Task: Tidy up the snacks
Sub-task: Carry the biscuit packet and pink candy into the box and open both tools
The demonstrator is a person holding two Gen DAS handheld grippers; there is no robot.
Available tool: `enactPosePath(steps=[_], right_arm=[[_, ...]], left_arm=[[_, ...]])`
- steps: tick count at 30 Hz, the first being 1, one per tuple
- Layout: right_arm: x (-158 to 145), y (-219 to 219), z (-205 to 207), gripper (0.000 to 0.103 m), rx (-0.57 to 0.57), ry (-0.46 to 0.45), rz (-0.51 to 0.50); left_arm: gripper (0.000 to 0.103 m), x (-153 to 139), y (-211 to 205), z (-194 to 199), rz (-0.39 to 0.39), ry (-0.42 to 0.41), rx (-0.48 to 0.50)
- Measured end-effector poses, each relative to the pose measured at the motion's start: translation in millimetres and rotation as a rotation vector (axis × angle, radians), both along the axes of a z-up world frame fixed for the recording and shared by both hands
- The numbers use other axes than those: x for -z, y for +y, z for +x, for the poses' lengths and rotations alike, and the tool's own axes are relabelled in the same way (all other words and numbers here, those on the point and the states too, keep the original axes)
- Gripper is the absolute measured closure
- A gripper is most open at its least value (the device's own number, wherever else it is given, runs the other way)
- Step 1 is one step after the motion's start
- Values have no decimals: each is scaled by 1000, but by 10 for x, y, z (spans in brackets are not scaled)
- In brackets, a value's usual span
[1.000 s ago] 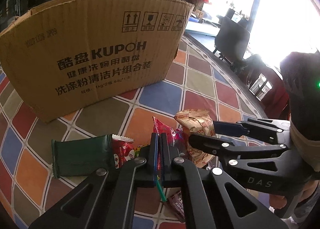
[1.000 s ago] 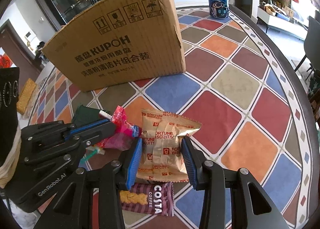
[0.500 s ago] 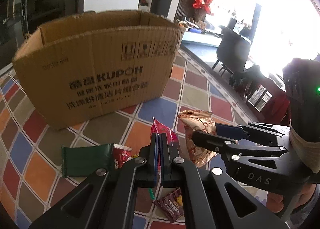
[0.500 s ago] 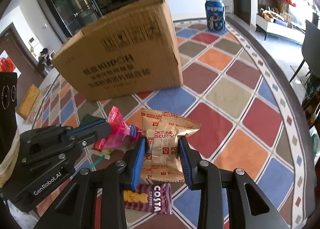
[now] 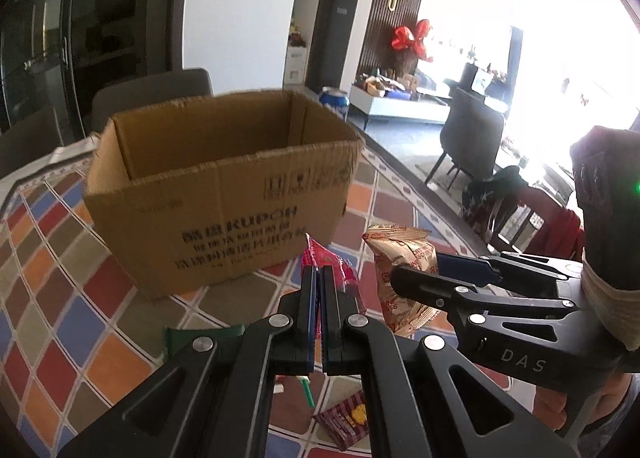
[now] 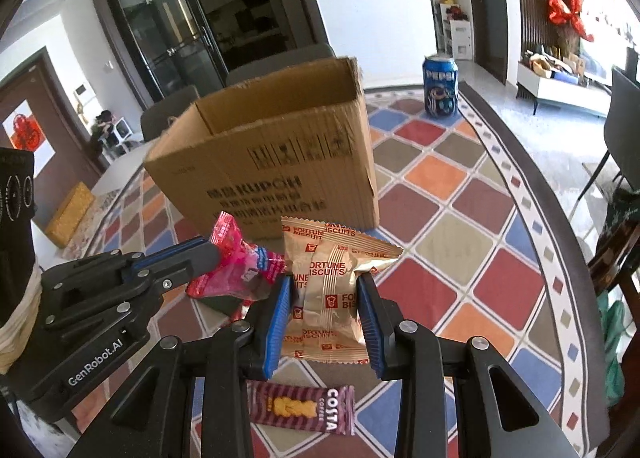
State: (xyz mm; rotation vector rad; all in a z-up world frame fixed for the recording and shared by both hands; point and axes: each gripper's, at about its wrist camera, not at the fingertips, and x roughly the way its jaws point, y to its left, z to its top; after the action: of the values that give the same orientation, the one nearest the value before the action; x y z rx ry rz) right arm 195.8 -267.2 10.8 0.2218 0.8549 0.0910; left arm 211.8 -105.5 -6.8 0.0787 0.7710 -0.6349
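Note:
My left gripper point(image 5: 319, 274) is shut on a pink snack packet point(image 5: 334, 264), held above the table; the packet also shows in the right wrist view point(image 6: 236, 264). My right gripper point(image 6: 325, 290) is shut on a gold Fortune Biscuits packet point(image 6: 328, 286), also lifted; it shows in the left wrist view point(image 5: 402, 278). An open cardboard box point(image 6: 276, 154) stands behind both packets, its inside showing point(image 5: 208, 142). A Costa Coffee packet point(image 6: 302, 408) and a dark green packet point(image 5: 200, 338) lie on the table below.
The table has a coloured checked cloth point(image 6: 460, 218). A Pepsi can point(image 6: 440, 84) stands at the back right, behind the box. A yellow box point(image 6: 70, 214) sits at the far left. Chairs stand beyond the table's right edge.
Both grippers have risen with their packets, from table level to about the height of the box's rim. The box's open top has come into view.

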Motion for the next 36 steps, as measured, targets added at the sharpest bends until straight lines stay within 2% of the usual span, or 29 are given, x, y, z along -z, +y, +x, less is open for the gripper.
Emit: enactPosePath(steps=[16,36], right_arm=[[-549,151,185,68,-36,-151,-19],[-911,267,559,68,-73,-229,-33]], left_arm=[[99,-530,235,101,-57,-126,-73],[99,-935,432,421,-61,-232,-150]])
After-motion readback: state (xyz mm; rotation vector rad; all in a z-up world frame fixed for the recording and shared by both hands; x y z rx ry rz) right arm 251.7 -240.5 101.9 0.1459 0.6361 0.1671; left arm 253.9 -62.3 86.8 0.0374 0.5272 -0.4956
